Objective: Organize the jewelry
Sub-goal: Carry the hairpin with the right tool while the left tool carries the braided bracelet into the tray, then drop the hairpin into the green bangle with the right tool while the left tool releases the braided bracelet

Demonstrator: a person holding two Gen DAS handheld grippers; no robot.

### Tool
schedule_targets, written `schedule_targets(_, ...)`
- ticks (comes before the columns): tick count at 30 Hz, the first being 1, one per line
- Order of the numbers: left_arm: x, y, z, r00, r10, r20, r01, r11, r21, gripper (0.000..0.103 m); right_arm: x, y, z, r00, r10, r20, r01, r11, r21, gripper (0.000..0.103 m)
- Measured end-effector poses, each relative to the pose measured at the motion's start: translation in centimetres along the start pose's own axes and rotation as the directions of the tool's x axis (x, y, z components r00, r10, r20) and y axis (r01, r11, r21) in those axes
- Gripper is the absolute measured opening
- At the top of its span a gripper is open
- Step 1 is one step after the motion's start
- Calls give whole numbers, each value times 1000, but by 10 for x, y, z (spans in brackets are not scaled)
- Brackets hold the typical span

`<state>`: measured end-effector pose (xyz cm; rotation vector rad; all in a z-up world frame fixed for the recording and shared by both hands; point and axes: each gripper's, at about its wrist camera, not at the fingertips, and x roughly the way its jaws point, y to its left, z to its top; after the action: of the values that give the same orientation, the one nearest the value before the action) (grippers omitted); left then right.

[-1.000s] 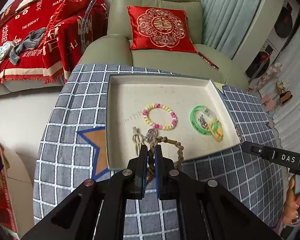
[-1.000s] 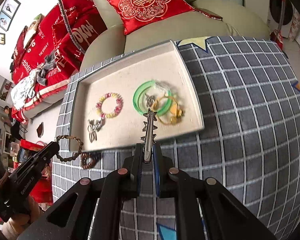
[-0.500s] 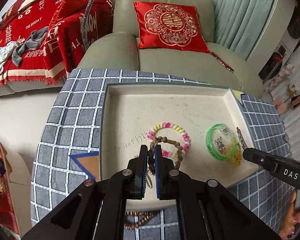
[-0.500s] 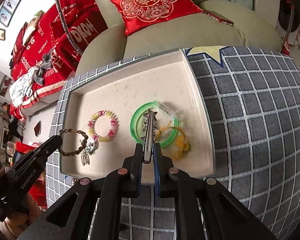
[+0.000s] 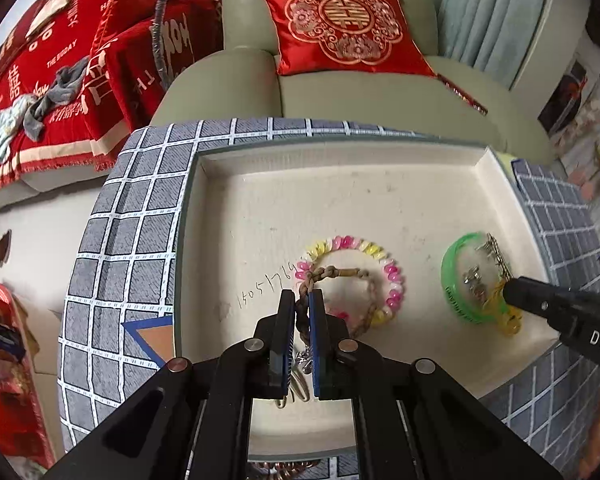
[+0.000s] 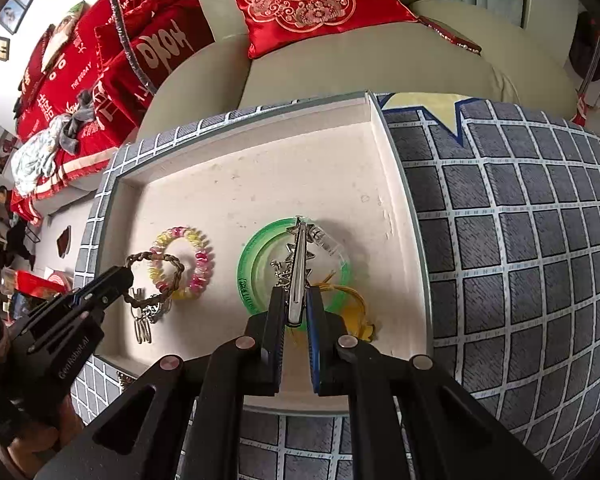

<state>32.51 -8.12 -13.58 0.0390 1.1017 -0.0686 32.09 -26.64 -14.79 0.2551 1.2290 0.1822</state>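
Your left gripper pinches the brown braided bracelet over the pink-and-yellow bead bracelet, mid-tray; your right gripper clamps a silver spiked hair clip above the green bangle near the tray's right wall.

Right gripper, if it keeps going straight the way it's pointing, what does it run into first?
Probably the green bangle: the right gripper, shut on a silver hair clip, points right over it inside the tray. Height above it is unclear.
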Motion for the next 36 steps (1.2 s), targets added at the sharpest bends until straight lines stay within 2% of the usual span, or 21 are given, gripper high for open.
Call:
schedule_targets(11,11,3,-3,999,37,-39,-37,999,1,22,9,-2,0,1000,-3,-27,3,1000,5,13)
schedule_targets(12,12,2,-3,998,39,-43,-39,999,2,22,9,-2,0,1000,4,-28,-4,1000,4,17)
schedule_targets(14,14,2,-4,998,42,-51,-42,999,2,22,7,-1,1,1000,13,-23,-13,1000,2,35)
schedule_targets(15,15,1,-4,998,44,-53,-44,999,4,22,6,-1,1,1000,15,-16,-15,1000,2,51)
schedule_targets(16,16,1,-4,997,47,-55,-46,999,5,22,5,0,1,1000,20,-11,-20,1000,3,59)
schedule_targets(27,18,-2,-6,996,71,-59,-70,997,25,22,-13,-2,-6,998,62,18,-63,997,49,59)
schedule_targets(36,17,-2,-6,994,90,-56,-89,996,28,22,-25,-7,-15,998,63,31,-65,995,74,59)
